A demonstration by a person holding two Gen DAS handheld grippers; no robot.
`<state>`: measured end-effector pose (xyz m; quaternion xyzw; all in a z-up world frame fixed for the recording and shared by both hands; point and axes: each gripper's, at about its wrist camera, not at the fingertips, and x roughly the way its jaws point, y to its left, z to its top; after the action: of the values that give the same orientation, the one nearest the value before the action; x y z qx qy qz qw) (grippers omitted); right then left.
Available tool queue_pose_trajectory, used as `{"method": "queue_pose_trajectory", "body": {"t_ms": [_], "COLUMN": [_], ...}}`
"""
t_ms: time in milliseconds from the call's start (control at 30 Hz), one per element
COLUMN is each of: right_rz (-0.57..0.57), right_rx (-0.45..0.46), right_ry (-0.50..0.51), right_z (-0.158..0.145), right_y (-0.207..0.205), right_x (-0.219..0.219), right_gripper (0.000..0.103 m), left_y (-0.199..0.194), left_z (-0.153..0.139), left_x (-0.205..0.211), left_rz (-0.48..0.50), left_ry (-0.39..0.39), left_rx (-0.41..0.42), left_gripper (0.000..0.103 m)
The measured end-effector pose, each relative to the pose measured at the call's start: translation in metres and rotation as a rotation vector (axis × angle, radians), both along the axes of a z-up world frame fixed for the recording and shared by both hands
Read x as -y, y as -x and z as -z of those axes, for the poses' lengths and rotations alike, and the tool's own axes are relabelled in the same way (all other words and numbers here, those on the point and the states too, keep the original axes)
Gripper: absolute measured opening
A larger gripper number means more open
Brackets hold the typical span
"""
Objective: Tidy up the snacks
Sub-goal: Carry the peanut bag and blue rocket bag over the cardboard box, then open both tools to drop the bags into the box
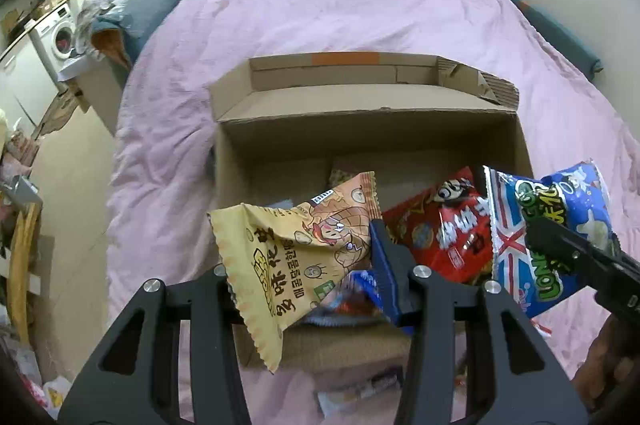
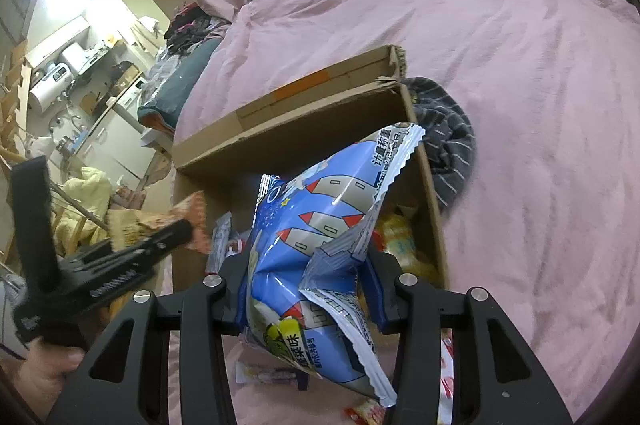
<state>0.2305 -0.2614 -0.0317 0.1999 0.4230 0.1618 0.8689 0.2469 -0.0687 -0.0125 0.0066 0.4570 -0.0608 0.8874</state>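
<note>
Pink quilt (image 1: pixel 320 25) covering the bed; all positions below are given relative to the cardboard box (image 1: pixel 372 141), which sits open on the quilt with its far flap folded outward. A grey striped cloth (image 2: pixel 448 141) lies on the quilt against the box's right wall. Inside the box, toward its right side, rests a red snack bag (image 1: pixel 444 225). Left gripper (image 1: pixel 304 265), above the box's near left corner: jaws closed part-way onto a yellow snack bag (image 1: pixel 288 257), which hangs crumpled over the near wall. Right gripper (image 2: pixel 308 285), above the box's near right part: jaws likewise part-closed, clamping a blue snack bag (image 2: pixel 320 221) printed with rockets, its top edge raised over the box interior. Small loose packets (image 2: pixel 268 379) lie on the quilt just outside the near wall.
</note>
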Motion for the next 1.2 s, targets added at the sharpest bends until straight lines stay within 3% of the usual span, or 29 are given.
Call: {"method": "queue_pose_trajectory", "body": {"t_ms": [233,600,800,833,900,967,1000,1067,1200], "right_rz": [0.026,0.005,0.037,0.033,0.043,0.052,0.049,0.058,0.071], "right_rx": [-0.053,-0.076,-0.061,-0.082,-0.101,-0.112,-0.119,-0.114,-0.046], "right_ry": [-0.010,-0.037,-0.064,-0.054,-0.019,0.001,0.007,0.015,-0.004], "right_z": [0.015,0.020,0.022,0.025,0.028,0.030,0.030,0.028,0.016], "right_y": [-0.014,-0.035,-0.046,-0.048,-0.049,-0.049,-0.049,-0.049,-0.043], "right_x": [0.003,-0.016,-0.016,-0.016,-0.017,-0.015,-0.014,-0.013,-0.008], "right_gripper": [0.046,0.047,0.050,0.055,0.058,0.058,0.059,0.073,0.091], "left_y": [-0.018,-0.029,-0.035,-0.035,-0.036,-0.036,-0.035,-0.032,-0.028], "left_z": [0.020,0.019,0.018,0.019,0.022,0.022,0.021,0.018,0.012], "left_x": [-0.005,-0.008,-0.012,-0.012,-0.012,-0.011,-0.012,-0.013,-0.009], "left_rz": [-0.008,-0.026,-0.049,-0.052,-0.056,-0.052,-0.067,-0.074,-0.075], "left_ry": [0.011,0.078,0.090,0.090,0.078,0.078,0.079,0.092,0.056], "left_rx": [-0.021,-0.060,-0.055,-0.058,-0.074,-0.081,-0.073,-0.055,-0.010], "left_gripper": [0.042,0.042,0.042,0.042,0.050,0.073,0.076,0.083,0.087]}}
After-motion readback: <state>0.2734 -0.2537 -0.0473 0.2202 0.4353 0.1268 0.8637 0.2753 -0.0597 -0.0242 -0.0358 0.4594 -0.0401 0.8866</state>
